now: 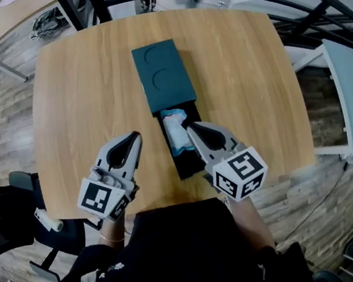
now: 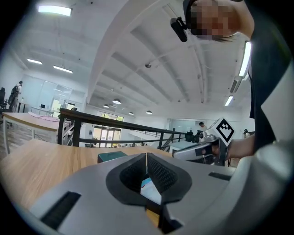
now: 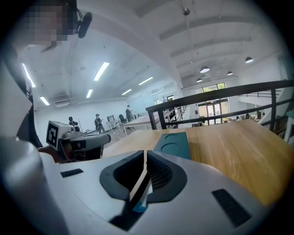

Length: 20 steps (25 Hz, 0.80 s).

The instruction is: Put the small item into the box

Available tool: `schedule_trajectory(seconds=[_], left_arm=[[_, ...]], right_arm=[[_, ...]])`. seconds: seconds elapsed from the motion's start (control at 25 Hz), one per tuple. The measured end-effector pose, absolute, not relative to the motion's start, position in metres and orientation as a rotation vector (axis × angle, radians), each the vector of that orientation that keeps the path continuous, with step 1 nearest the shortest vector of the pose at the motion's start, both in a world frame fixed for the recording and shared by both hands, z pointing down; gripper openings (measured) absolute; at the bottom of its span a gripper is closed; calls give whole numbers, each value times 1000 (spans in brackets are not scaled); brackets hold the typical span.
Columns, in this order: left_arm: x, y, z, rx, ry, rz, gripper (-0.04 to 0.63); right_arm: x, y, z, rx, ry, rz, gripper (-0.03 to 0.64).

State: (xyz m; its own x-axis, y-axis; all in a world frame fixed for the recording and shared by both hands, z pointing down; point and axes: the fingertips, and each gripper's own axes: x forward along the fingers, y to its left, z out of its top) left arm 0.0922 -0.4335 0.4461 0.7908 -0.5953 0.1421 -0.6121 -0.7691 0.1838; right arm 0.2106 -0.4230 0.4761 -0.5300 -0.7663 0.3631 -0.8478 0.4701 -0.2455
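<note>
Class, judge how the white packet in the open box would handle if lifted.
The packet looks crumpled and soft, so it probably flops and weighs little. Lying flat in the tray, it seems unlikely to roll.

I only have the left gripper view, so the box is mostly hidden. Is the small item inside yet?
Observer: Yes, a white and blue packet lies in the open tray.
Operator: Where's the lid?
Observer: The lid is slid toward the far side of the table, uncovering the tray.
Operator: Right tongs?
Observer: The right tongs are shut, tips over the tray beside the packet.
</note>
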Motion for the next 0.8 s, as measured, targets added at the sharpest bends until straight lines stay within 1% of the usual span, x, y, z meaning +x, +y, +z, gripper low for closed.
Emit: schedule_trajectory(seconds=[0.36,0.8], left_arm=[[99,-425,435,2792,-904,96,21],[90,-430,433,2779,-909,68,23]], right_arm=[[204,-413,424,1396,-2603,465,31],[194,-416,419,1370,-2584,428,31]])
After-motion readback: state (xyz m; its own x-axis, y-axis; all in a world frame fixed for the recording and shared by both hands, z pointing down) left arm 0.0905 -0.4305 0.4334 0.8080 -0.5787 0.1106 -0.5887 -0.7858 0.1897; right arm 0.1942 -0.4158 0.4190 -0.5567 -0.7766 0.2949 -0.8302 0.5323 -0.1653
